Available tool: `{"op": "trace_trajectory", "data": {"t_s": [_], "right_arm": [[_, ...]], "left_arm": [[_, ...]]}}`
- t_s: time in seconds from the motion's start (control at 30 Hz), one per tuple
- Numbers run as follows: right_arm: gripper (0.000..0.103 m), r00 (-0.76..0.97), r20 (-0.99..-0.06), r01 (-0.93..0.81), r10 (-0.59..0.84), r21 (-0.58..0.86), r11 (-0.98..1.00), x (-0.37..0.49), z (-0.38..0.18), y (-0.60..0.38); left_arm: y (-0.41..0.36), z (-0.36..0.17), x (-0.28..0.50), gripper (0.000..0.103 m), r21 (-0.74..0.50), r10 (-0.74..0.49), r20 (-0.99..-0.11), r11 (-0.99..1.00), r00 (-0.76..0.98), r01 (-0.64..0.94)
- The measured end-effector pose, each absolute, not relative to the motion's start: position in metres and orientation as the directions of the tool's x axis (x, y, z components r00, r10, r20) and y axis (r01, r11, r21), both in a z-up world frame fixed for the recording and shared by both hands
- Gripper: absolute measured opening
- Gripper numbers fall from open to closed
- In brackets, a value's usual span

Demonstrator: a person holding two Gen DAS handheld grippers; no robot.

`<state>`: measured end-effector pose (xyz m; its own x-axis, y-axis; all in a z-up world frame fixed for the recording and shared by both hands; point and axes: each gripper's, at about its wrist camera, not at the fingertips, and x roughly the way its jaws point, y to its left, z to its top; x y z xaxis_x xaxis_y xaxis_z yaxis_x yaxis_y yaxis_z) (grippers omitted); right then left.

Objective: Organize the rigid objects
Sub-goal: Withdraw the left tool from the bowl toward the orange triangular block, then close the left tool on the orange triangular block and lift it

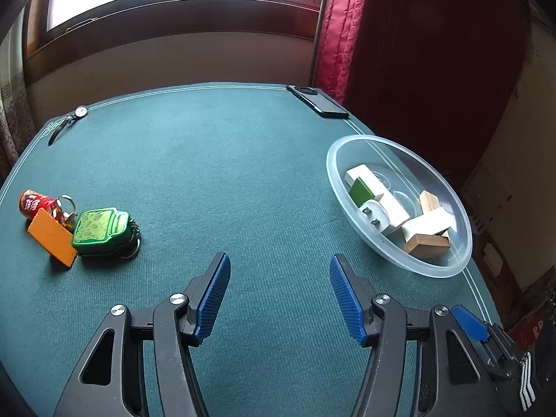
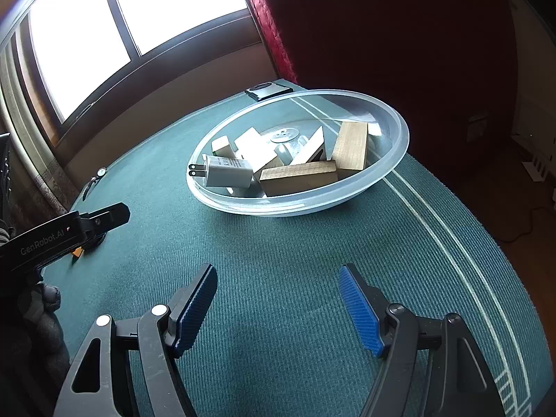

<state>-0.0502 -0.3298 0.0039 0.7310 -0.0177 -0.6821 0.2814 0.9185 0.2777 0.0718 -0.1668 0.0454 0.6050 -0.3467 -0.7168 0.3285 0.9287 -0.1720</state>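
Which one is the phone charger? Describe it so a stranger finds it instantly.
Start at the clear bowl on the green table. At its near left rim lies the white plug charger, prongs pointing outward. Its bowl neighbours are wooden blocks; it alone has metal prongs.

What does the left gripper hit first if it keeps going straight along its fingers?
Probably just the green table cloth. The left gripper is open, empty and angled down at bare cloth, with the green jar-shaped keychain off to one side and the clear bowl off to the other. Depth is uncertain.
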Motion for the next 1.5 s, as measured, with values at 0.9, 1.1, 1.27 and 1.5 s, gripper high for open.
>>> {"op": "trace_trajectory", "data": {"t_s": [0.9,1.1,1.27,1.5], "right_arm": [[0.079,0.719,-0.694,0.282,-0.026,0.258,0.924,-0.045,0.003,-0.328],[0.079,0.718,-0.695,0.283,-0.027,0.256,0.924,-0.045,0.002,-0.328],[0.079,0.717,-0.697,0.286,-0.031,0.253,0.924,-0.045,0.001,-0.330],[0.079,0.715,-0.698,0.287,-0.033,0.249,0.925,-0.045,0.001,-0.331]], "left_arm": [[0.009,0.034,0.088,0.061,-0.189,-0.085,-0.722,0.979,0.686,-0.078],[0.023,0.028,0.100,0.061,-0.168,-0.043,-0.732,0.979,0.680,-0.119],[0.024,0.019,0.110,0.061,-0.149,-0.028,-0.750,0.981,0.661,-0.128],[0.036,0.014,0.112,0.065,-0.138,-0.013,-0.756,0.980,0.655,-0.141]]}}
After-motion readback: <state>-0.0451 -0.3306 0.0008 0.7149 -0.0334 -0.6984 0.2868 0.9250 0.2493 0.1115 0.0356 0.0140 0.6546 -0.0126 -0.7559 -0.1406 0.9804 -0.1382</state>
